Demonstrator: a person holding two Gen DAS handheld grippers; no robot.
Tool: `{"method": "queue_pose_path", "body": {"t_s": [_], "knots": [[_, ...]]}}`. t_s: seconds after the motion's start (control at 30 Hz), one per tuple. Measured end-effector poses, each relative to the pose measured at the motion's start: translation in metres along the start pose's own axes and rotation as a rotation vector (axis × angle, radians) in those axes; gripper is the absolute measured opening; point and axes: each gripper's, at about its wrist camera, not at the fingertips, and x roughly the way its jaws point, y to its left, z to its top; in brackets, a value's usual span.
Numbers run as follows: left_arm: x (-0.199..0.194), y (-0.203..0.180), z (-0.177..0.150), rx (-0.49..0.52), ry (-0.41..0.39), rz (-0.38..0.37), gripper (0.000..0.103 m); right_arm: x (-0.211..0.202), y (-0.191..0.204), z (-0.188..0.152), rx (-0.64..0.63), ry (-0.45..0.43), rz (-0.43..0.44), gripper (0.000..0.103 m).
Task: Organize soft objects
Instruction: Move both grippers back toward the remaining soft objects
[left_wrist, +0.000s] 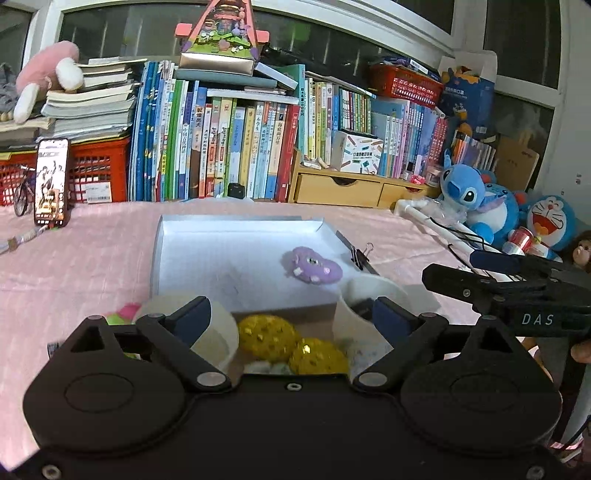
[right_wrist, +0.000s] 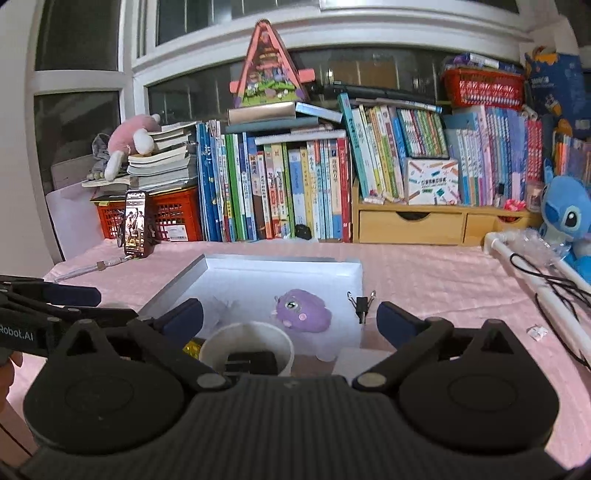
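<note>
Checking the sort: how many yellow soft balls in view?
2. One yellow ball sits left in the cardboard box, the other yellow ball right beside it. More may hide behind the left tool.

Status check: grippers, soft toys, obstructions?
Left gripper open, empty. Right gripper open, empty. Purple plush toy inside white shallow box. White paper cup close ahead.

pink-clothed table (right_wrist: 424, 280) bears a white tray (right_wrist: 280, 266); binder clip (right_wrist: 362, 305), phone (right_wrist: 136, 224), books (right_wrist: 280, 192)
</note>
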Motion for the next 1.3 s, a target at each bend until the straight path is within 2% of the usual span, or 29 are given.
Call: {"method": "queue_pose_path", "body": {"t_s": [0.3, 0.53, 0.8, 1.3], "knots": [[-0.019, -0.006, -0.034, 0.049, -0.054, 0.036, 0.098, -0.026, 0.008, -0.034, 0.008, -0.08, -0.023, 0.103], [-0.022, -0.01, -0.054, 0.048, -0.039, 0.067, 0.098, -0.04, 0.018, -0.054, -0.03, -0.122, -0.045, 0.103], [-0.025, -0.011, -0.074, 0.057, -0.062, 0.146, 0.099, -0.044, 0.014, -0.075, 0.029, -0.097, -0.079, 0.103], [-0.018, -0.022, -0.099, 0.082, -0.046, 0.171, 0.099, -0.041, 0.015, -0.097, 0.007, -0.062, -0.118, 0.103]]}}
